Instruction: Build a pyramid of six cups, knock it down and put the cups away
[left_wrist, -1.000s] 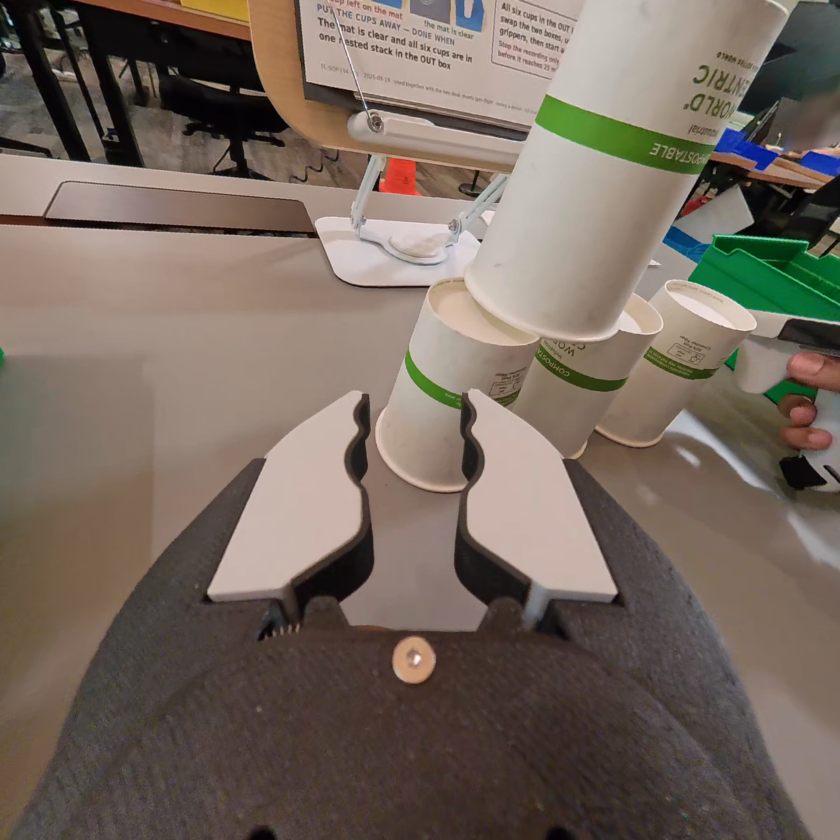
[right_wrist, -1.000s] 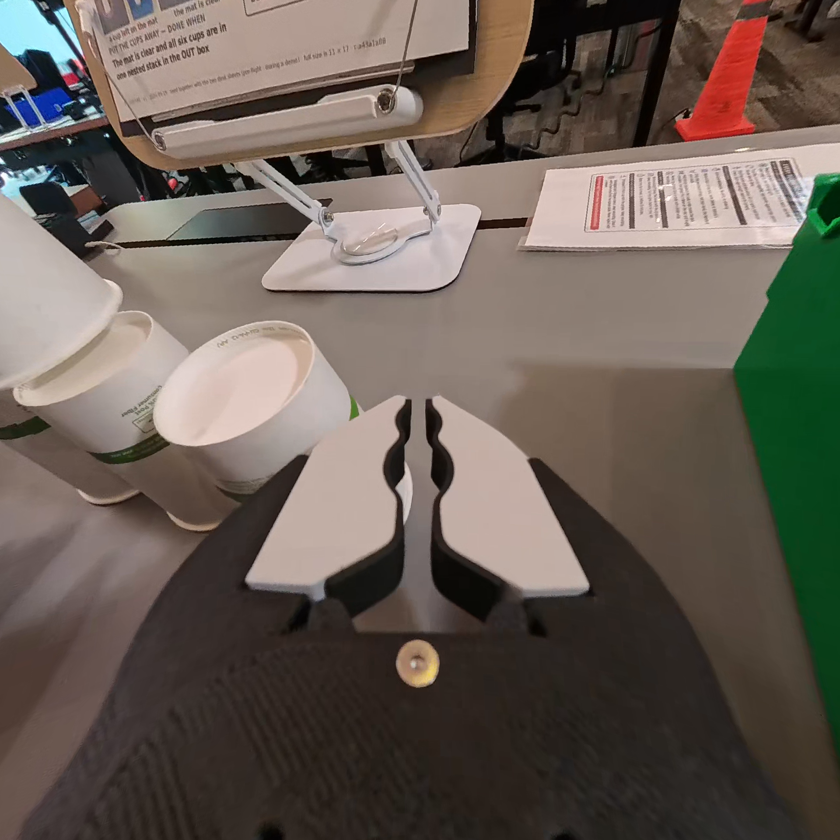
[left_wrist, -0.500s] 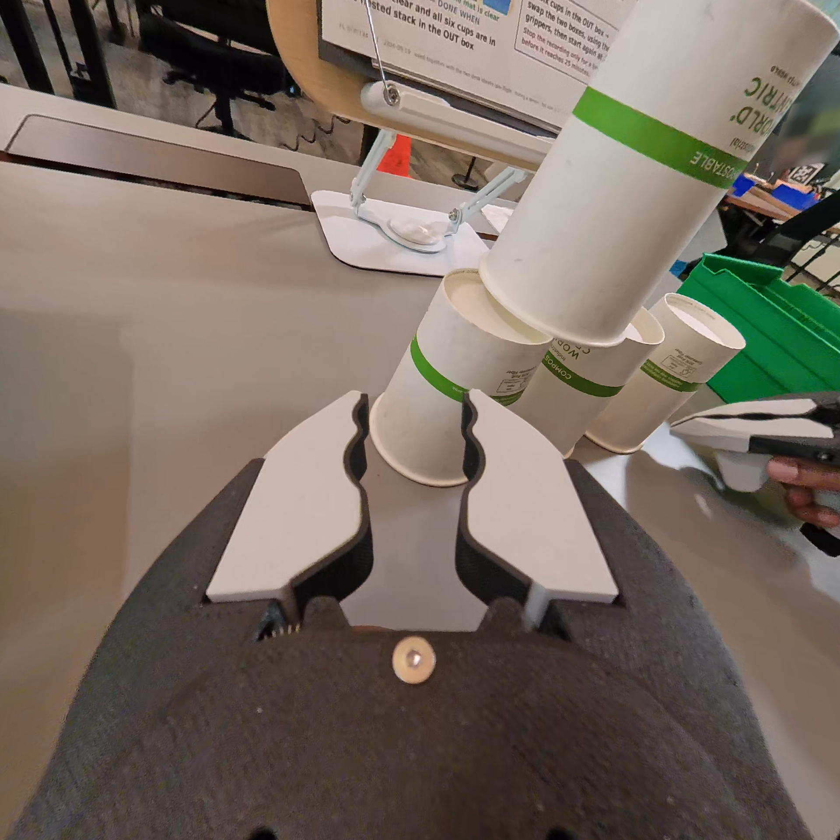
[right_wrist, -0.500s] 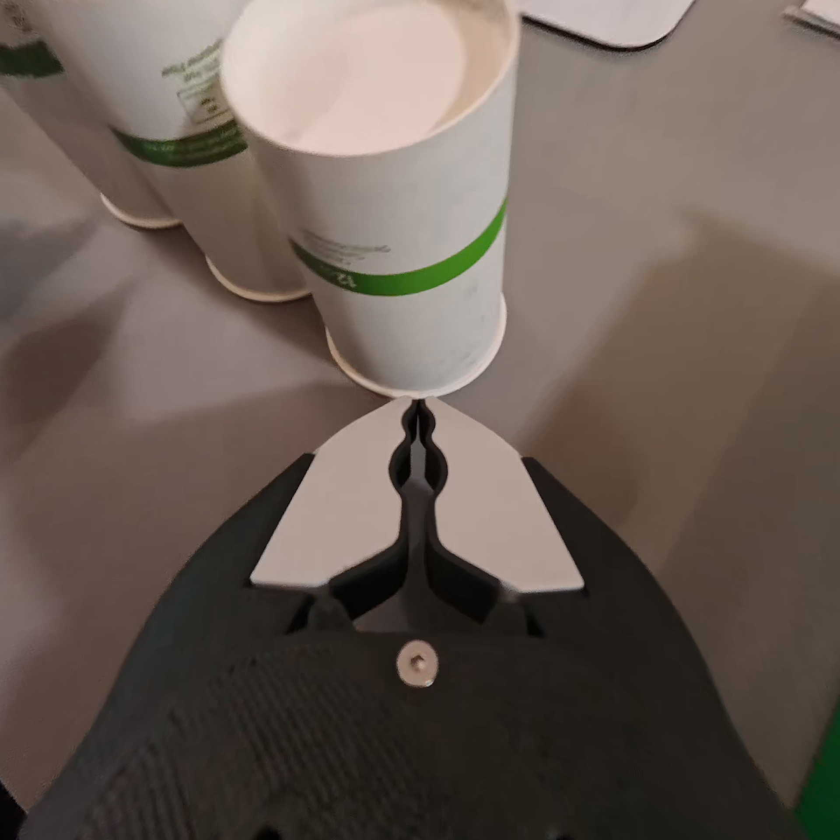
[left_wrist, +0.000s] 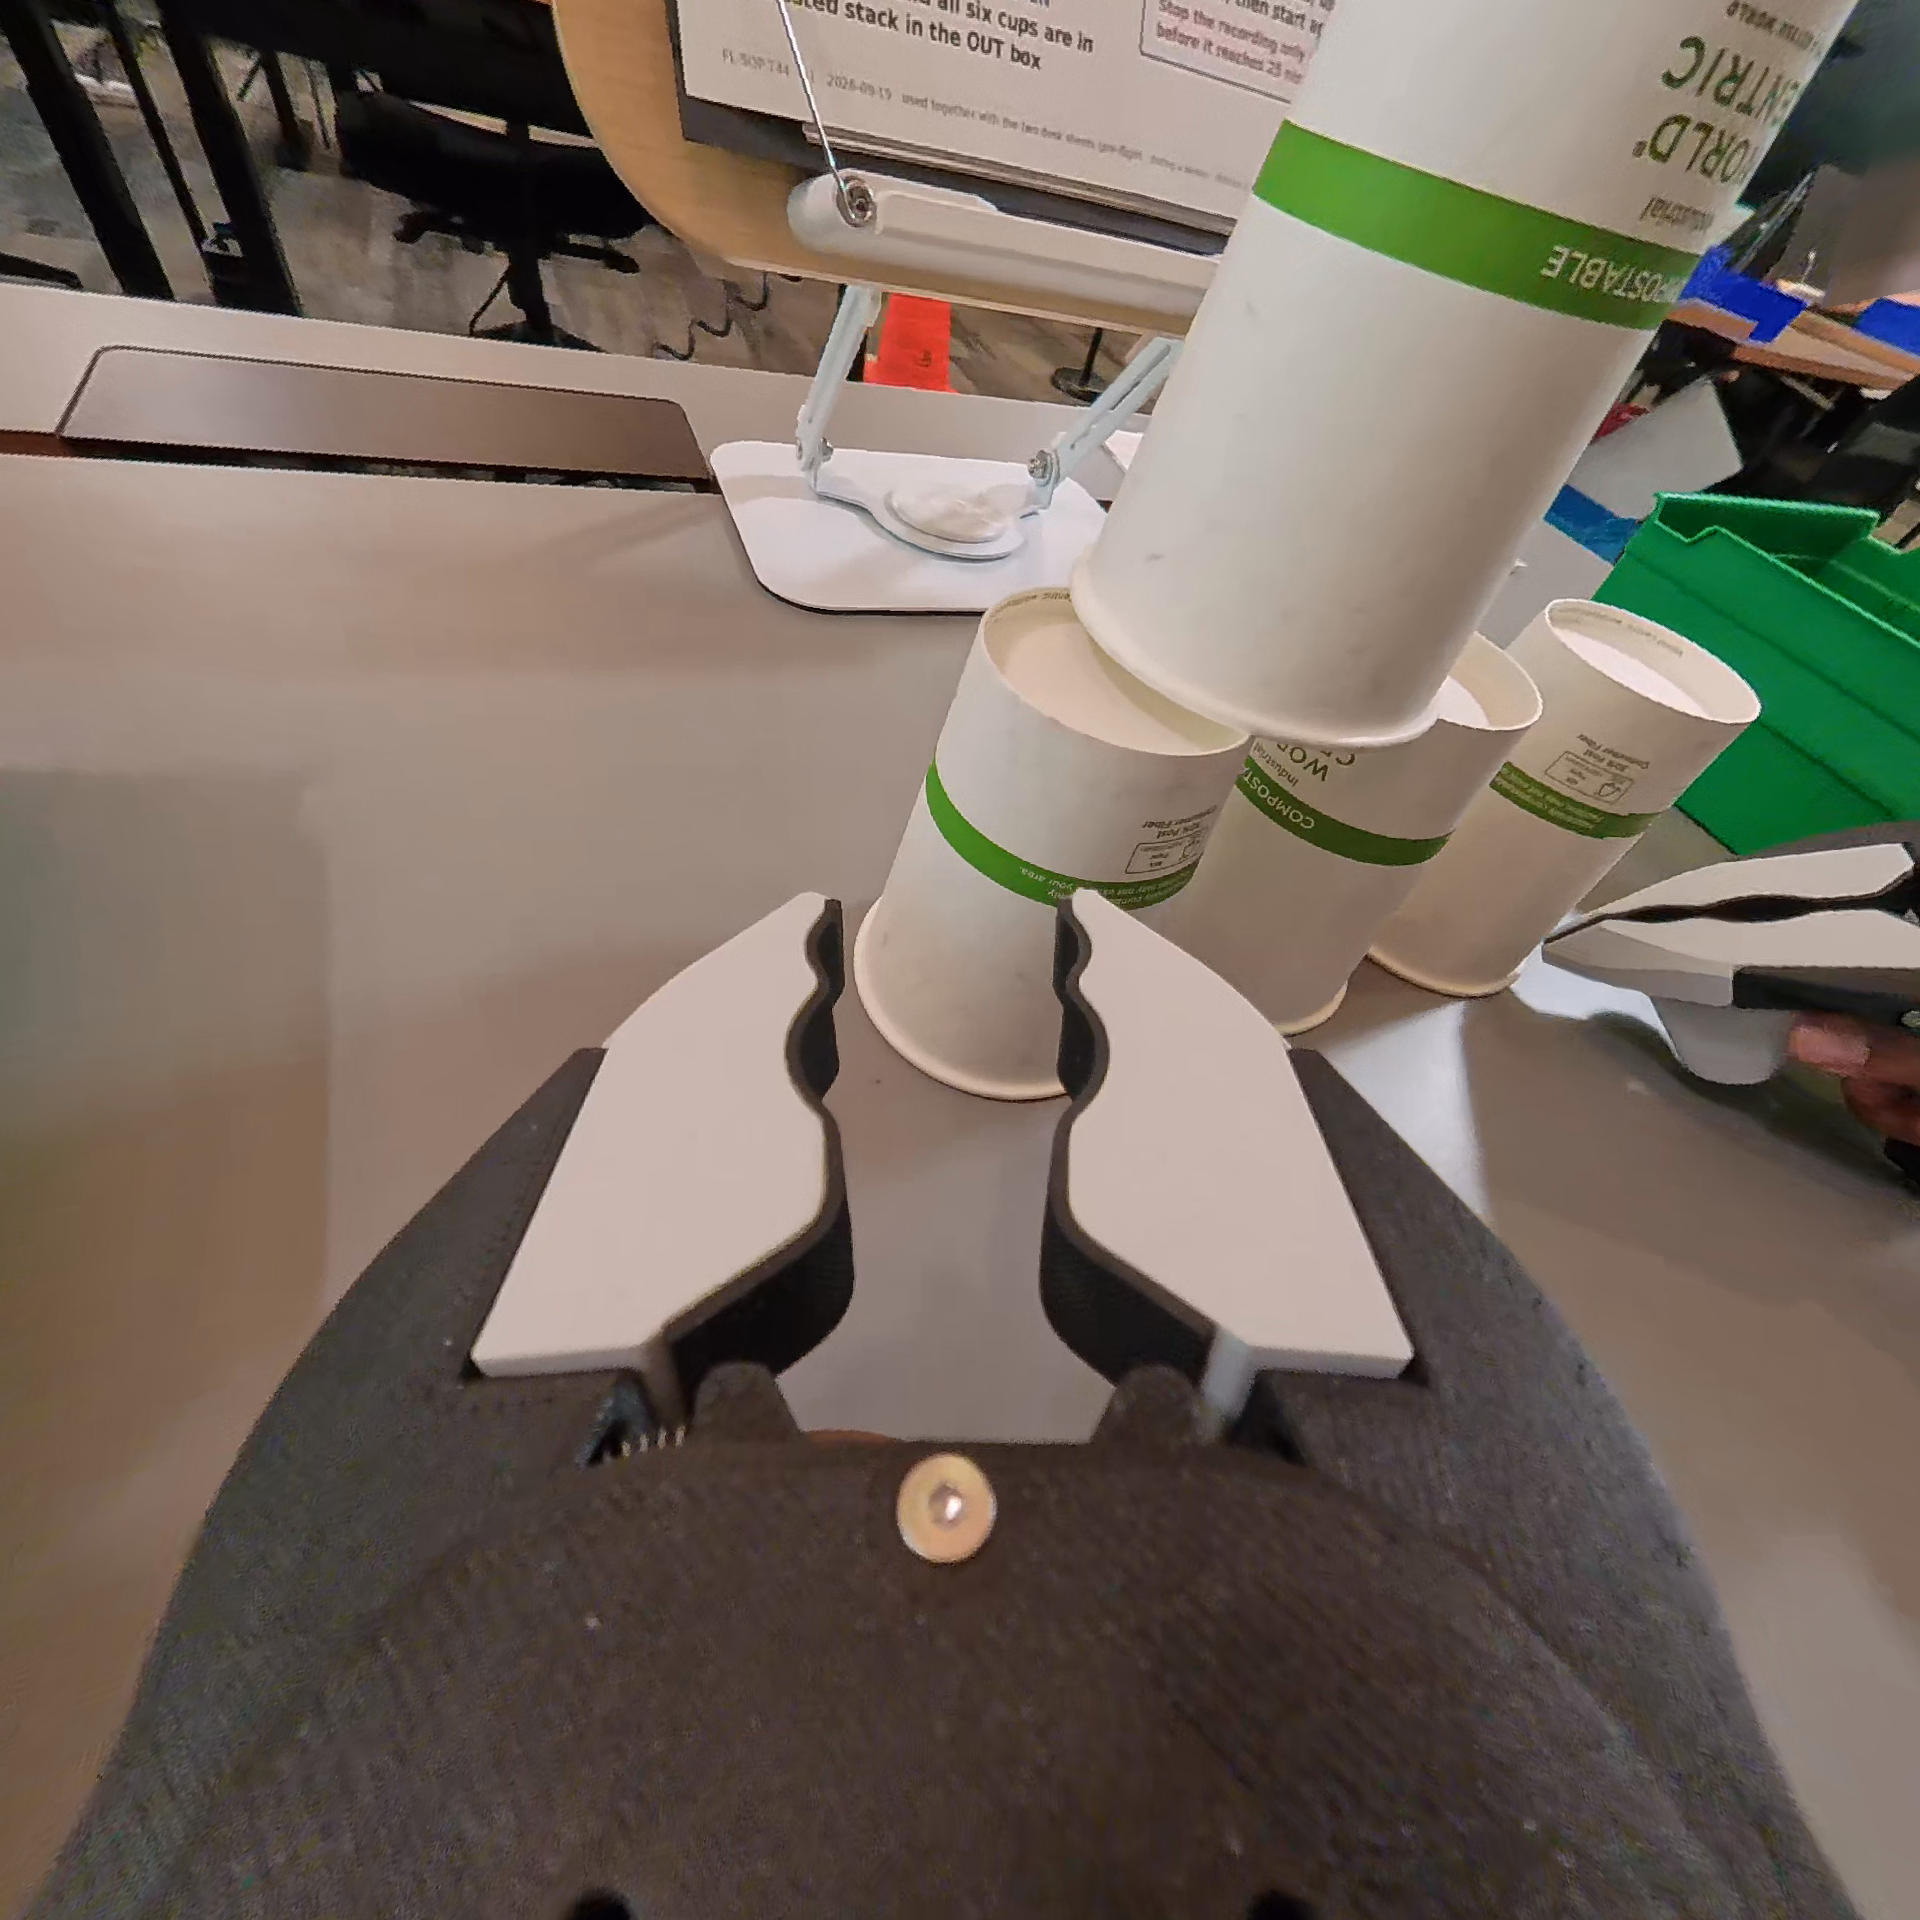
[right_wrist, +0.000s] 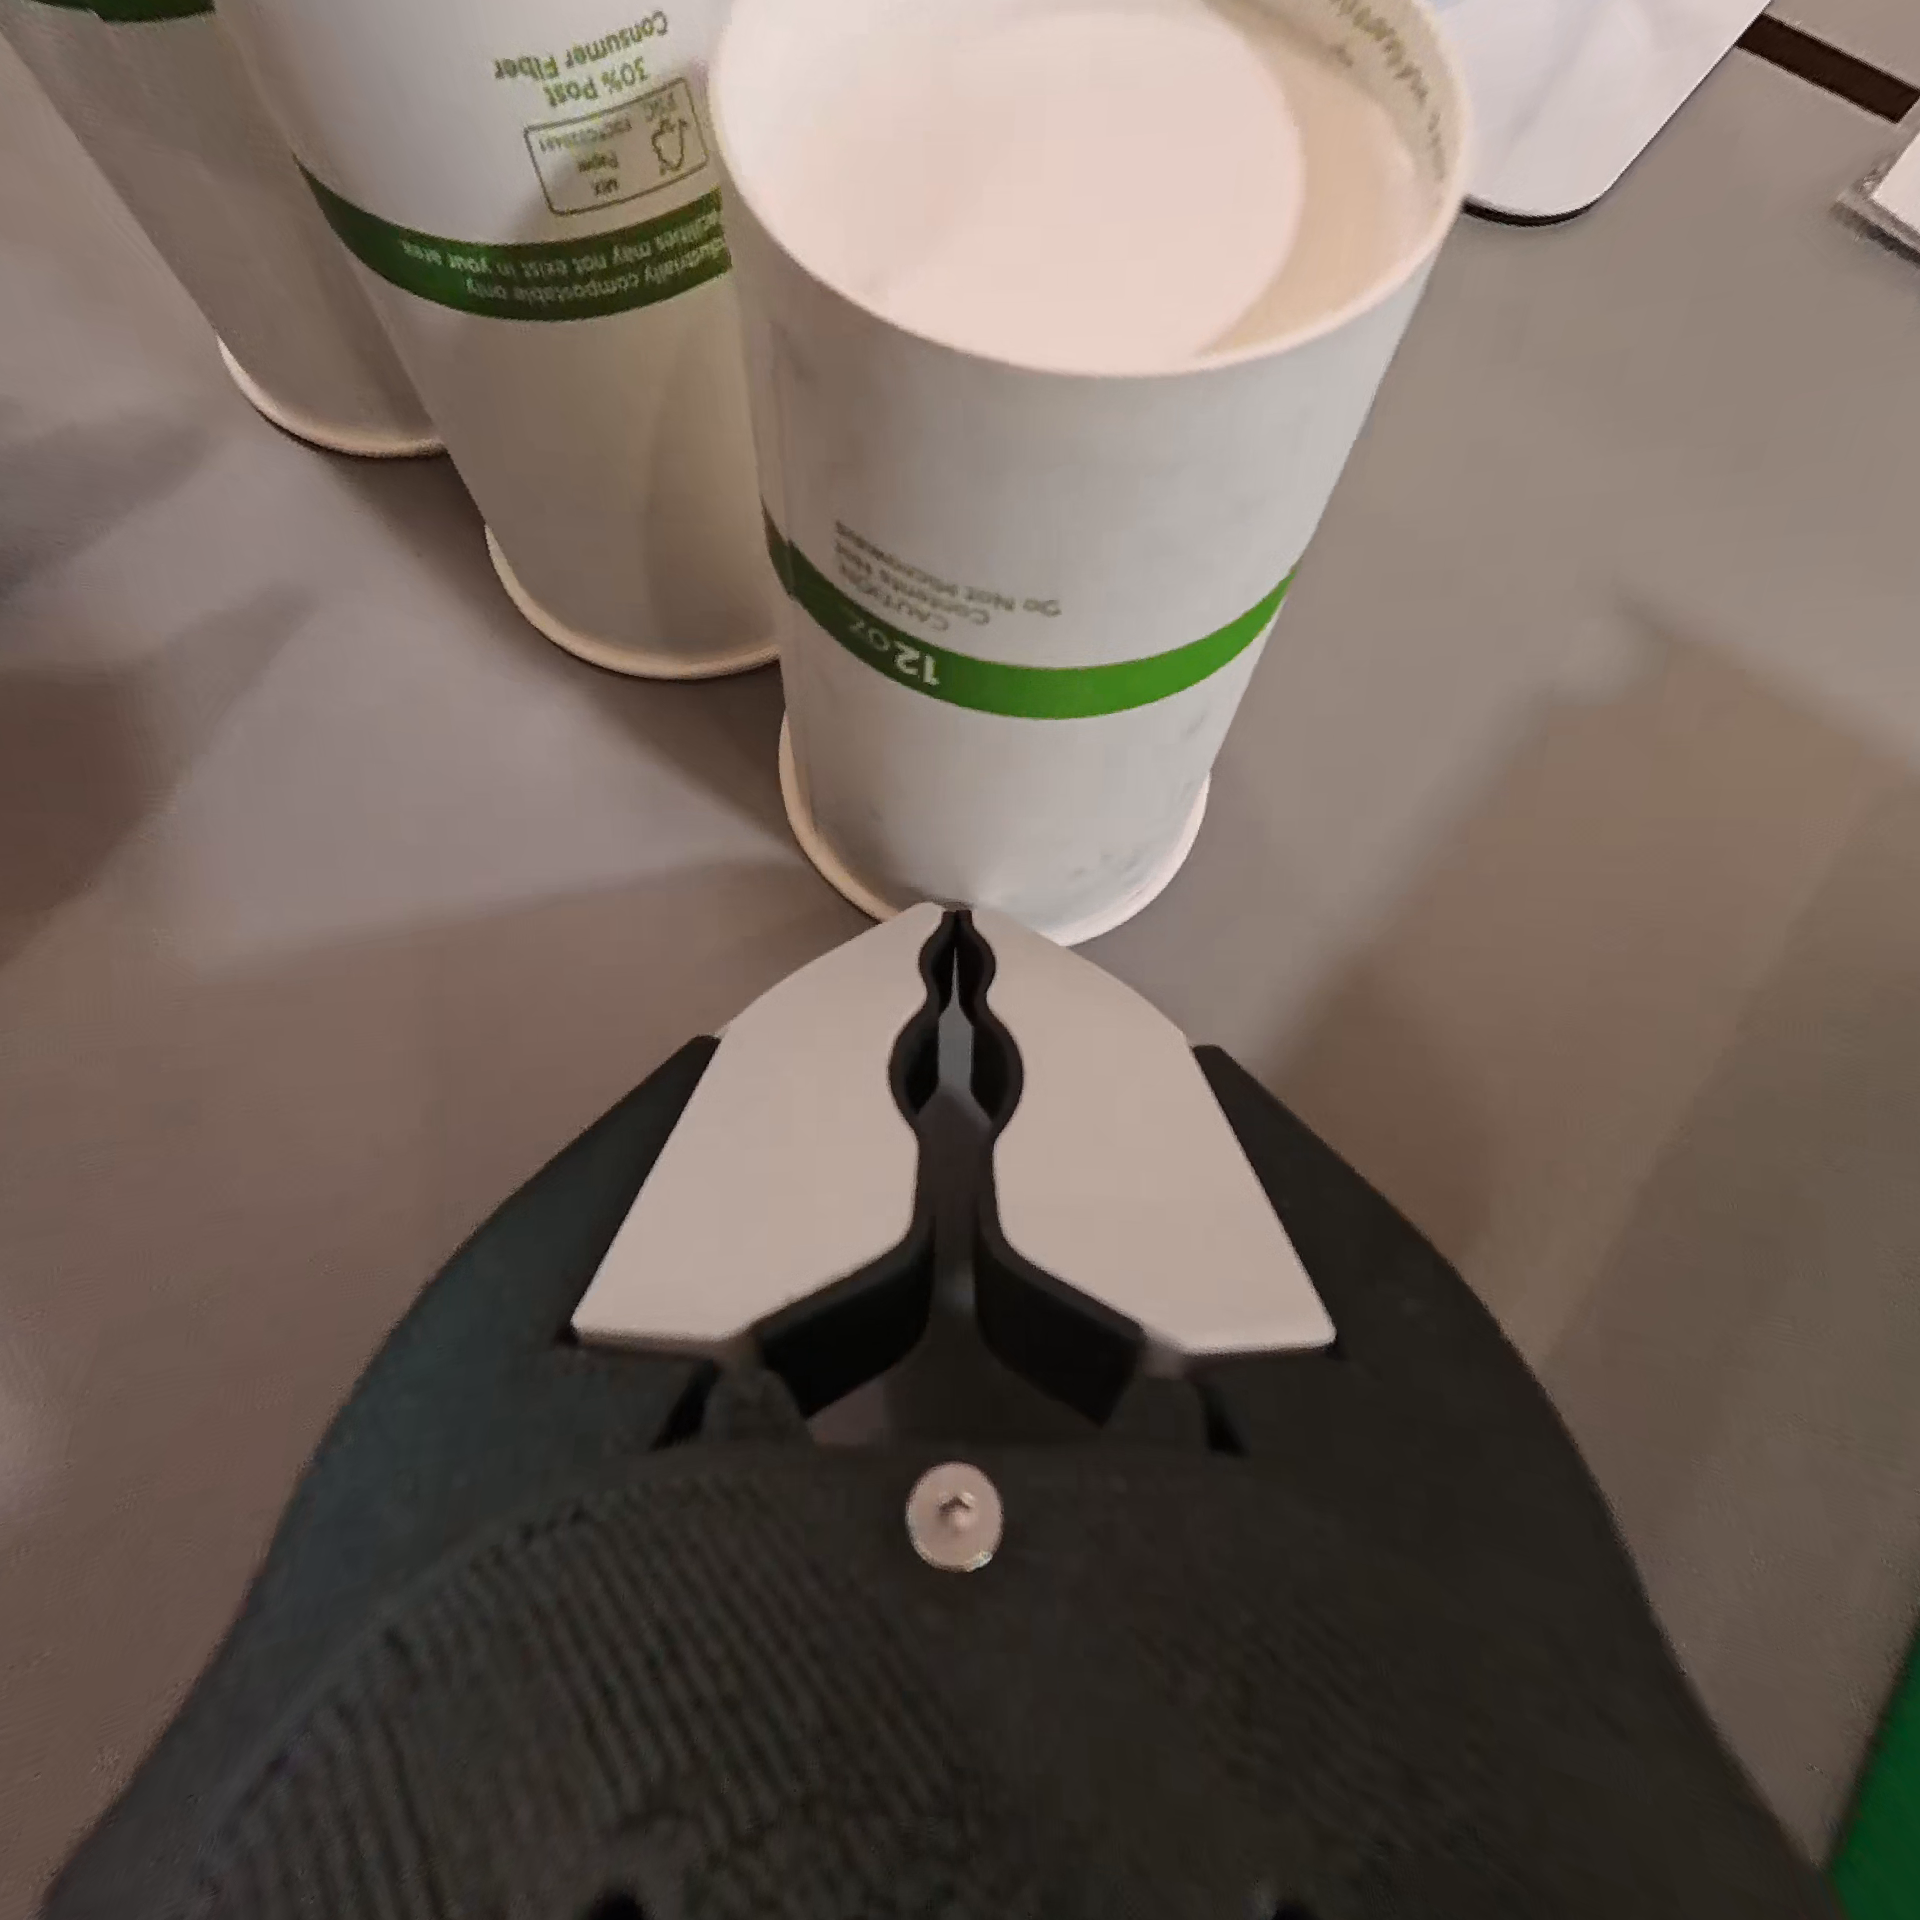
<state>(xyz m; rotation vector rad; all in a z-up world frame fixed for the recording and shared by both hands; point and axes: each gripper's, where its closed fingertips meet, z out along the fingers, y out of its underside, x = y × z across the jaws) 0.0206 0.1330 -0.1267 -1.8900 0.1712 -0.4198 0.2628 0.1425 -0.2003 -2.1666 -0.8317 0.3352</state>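
Note:
Three white paper cups with green bands stand upside down in a row on the grey table. A fourth cup (left_wrist: 1382, 416) leans tilted on top of the first two. My left gripper (left_wrist: 940, 914) is open, its fingertips on either side of the bottom rim of the nearest cup (left_wrist: 1029, 831); the middle cup (left_wrist: 1320, 894) and the end cup (left_wrist: 1558, 831) stand beyond. My right gripper (right_wrist: 956, 914) is shut and empty, its tips at the bottom rim of the end cup (right_wrist: 1039, 520), beside the middle cup (right_wrist: 582, 312). It also shows in the left wrist view (left_wrist: 1714, 925).
A document stand with a white base (left_wrist: 914, 530) stands behind the cups. A green bin (left_wrist: 1787, 644) sits at the right; its edge shows in the right wrist view (right_wrist: 1891, 1766). A hand (left_wrist: 1860, 1070) holds the right gripper. A dark inset panel (left_wrist: 374, 416) lies at the back left.
My right gripper has closed fully, tilted down and come up to the base of the end cup. My left gripper has come closer, so the near cup's rim now sits between its tips.

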